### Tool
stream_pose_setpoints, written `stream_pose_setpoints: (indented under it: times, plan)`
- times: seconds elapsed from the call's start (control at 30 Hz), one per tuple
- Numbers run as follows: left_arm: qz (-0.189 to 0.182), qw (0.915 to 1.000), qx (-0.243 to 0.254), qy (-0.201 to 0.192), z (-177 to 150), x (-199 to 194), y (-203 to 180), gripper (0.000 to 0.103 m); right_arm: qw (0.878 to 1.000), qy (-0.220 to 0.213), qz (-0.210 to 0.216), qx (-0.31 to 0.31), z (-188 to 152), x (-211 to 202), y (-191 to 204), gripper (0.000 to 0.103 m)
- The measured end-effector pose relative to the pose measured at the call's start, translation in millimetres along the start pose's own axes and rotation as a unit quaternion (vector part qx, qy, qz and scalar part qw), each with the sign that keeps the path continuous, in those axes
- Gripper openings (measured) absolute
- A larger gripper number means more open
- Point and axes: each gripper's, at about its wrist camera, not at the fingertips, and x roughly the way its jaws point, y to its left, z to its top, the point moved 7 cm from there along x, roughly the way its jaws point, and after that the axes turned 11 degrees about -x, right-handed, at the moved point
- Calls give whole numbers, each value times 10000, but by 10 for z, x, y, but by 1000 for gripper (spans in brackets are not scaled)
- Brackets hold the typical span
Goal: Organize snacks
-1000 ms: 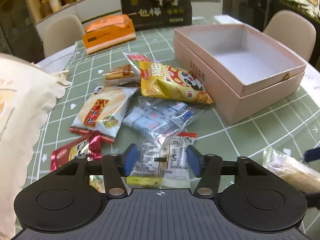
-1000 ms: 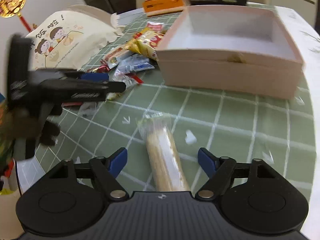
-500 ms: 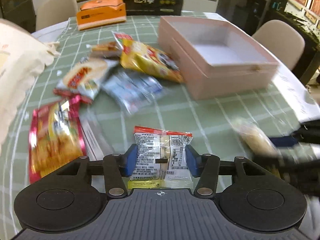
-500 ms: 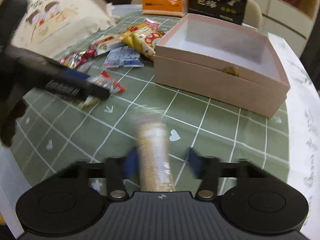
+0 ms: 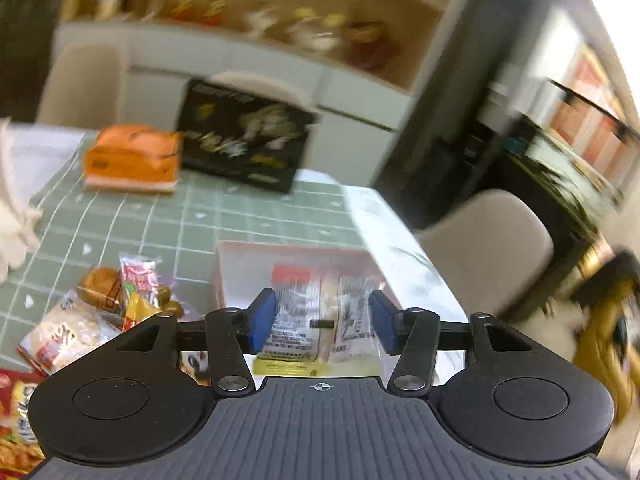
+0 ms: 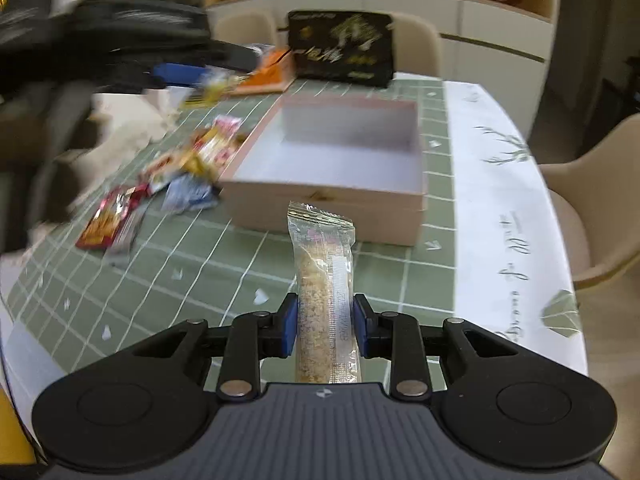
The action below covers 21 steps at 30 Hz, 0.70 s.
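Note:
My left gripper (image 5: 320,326) is shut on a clear snack packet (image 5: 316,320) with a red top edge and holds it in the air, over the near edge of the pink box (image 5: 230,264). My right gripper (image 6: 325,330) is shut on a long clear-wrapped grain bar (image 6: 324,292), lifted off the table in front of the open, empty pink box (image 6: 344,200). The left gripper shows blurred at the upper left of the right wrist view (image 6: 176,72). Several loose snack packets (image 6: 188,168) lie left of the box.
An orange carton (image 5: 132,160) and a black gift box (image 5: 244,140) stand at the table's far side. A cream cloth bag (image 5: 12,224) lies at the left. Beige chairs (image 5: 492,248) stand around the green checked table (image 6: 240,272), whose right edge has a white cloth.
Both grippers have lifted their packets off the table. The left one rose and swung over the pink box. The right one closed on the grain bar and raised it.

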Motion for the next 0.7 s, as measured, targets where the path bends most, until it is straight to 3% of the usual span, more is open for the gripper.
stream_pose_setpoints:
  times: [0.1, 0.23, 0.4, 0.5, 0.57, 0.7]
  plan:
    - [-366, 9991, -113, -207, 104, -35, 11, 55, 9998, -77, -169, 70, 15, -70, -89, 28]
    - [-21, 9996, 27, -276, 142, -111, 295, 55, 9992, -234, -123, 303, 230, -99, -245, 28]
    - [507, 9986, -97, -86, 182, -99, 764, 55, 9959, -698, -3, 581, 1103, 139, -474, 28]
    - [618, 9977, 127, 260, 219, -27, 931, 55, 9970, -605, -141, 451, 1542, 449, -551, 45]
    - [635, 9963, 391, 425, 213, 45, 944, 55, 9978, -502, -354, 239, 1595, 543, -510, 47]
    - [519, 9917, 807, 857, 163, 572, 925, 55, 9988, -397, 151, 255, 1281, 527, -324, 55]
